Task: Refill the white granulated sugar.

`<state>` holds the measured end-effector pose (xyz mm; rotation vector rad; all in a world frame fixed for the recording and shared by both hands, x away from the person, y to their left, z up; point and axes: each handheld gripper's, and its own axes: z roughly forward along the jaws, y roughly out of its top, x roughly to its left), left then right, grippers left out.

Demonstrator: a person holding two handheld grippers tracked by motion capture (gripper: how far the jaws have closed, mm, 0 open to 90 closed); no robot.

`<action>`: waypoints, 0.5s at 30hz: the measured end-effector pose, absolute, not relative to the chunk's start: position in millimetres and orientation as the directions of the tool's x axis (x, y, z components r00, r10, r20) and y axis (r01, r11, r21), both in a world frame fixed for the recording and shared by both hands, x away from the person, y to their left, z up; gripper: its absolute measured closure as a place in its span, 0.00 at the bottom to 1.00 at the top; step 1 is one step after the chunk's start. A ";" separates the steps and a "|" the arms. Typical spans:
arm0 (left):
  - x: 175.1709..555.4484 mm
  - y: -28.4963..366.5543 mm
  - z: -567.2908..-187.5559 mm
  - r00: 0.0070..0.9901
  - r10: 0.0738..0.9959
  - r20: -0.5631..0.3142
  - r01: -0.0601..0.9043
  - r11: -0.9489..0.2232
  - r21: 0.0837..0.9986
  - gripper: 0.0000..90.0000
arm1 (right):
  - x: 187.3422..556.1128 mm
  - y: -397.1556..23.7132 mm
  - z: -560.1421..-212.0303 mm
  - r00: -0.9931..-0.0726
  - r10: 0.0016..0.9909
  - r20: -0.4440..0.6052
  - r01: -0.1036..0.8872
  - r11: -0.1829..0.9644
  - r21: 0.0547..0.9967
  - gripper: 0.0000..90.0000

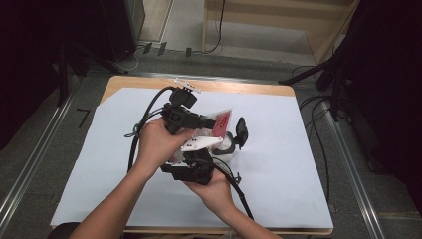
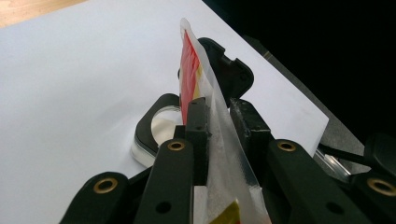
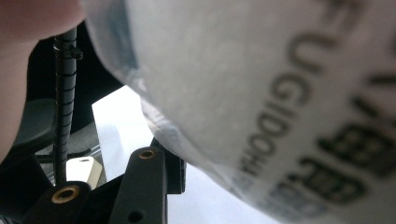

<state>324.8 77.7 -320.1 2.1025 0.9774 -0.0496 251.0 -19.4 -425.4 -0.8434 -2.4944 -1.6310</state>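
Observation:
A thin packet [image 1: 221, 121], red at one end and translucent white with black print at the other, is held up over the middle of the table. My left gripper [image 1: 208, 122] is shut on it; in the left gripper view both pads [image 2: 198, 121] pinch the film [image 2: 224, 154] edge-on. My right gripper [image 1: 206, 152] comes from below. In the right gripper view the printed film [image 3: 280, 93] lies against one jaw pad [image 3: 175, 163] and hides the other jaw. Just beyond the packet stands a small clear container [image 1: 229, 147] with its black flip lid [image 1: 241, 132] open; its round mouth [image 2: 163, 126] faces up.
A white sheet [image 1: 278, 164] covers the wooden table [image 1: 239, 88]. A small white part [image 1: 187, 85] lies at the far edge. Black cables [image 1: 137, 134] trail from both grippers. Dark stands and floor cables flank the table.

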 end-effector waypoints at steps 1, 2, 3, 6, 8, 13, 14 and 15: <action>324.8 77.6 -319.8 0.700 0.627 -0.342 0.658 -0.381 0.649 0.87 | 251.0 -19.3 -425.1 -0.849 0.416 0.327 0.466 0.295 0.834 0.71; 324.6 77.1 -318.8 0.700 0.628 -0.340 0.657 -0.381 0.650 0.87 | 251.1 -19.3 -424.8 -0.848 0.415 0.329 0.467 0.293 0.835 0.71; 323.9 76.8 -318.0 0.699 0.629 -0.341 0.658 -0.377 0.653 0.87 | 251.1 -19.6 -423.9 -0.848 0.416 0.329 0.467 0.291 0.835 0.71; 322.9 77.0 -315.9 0.703 0.626 -0.337 0.651 -0.375 0.660 0.87 | 250.2 -19.9 -421.6 -0.849 0.414 0.329 0.465 0.287 0.837 0.71; 322.8 77.1 -316.0 0.702 0.626 -0.338 0.652 -0.375 0.659 0.87 | 250.0 -19.9 -421.2 -0.850 0.416 0.324 0.461 0.289 0.839 0.71; 323.3 78.1 -317.1 0.700 0.629 -0.338 0.655 -0.376 0.656 0.87 | 250.7 -19.2 -422.2 -0.851 0.412 0.325 0.462 0.292 0.837 0.71; 323.6 78.3 -317.2 0.702 0.628 -0.336 0.653 -0.380 0.655 0.87 | 250.9 -19.1 -422.3 -0.852 0.412 0.324 0.461 0.294 0.837 0.71; 323.8 78.3 -318.0 0.703 0.628 -0.335 0.651 -0.378 0.658 0.87 | 251.0 -19.0 -422.5 -0.851 0.414 0.324 0.461 0.294 0.837 0.71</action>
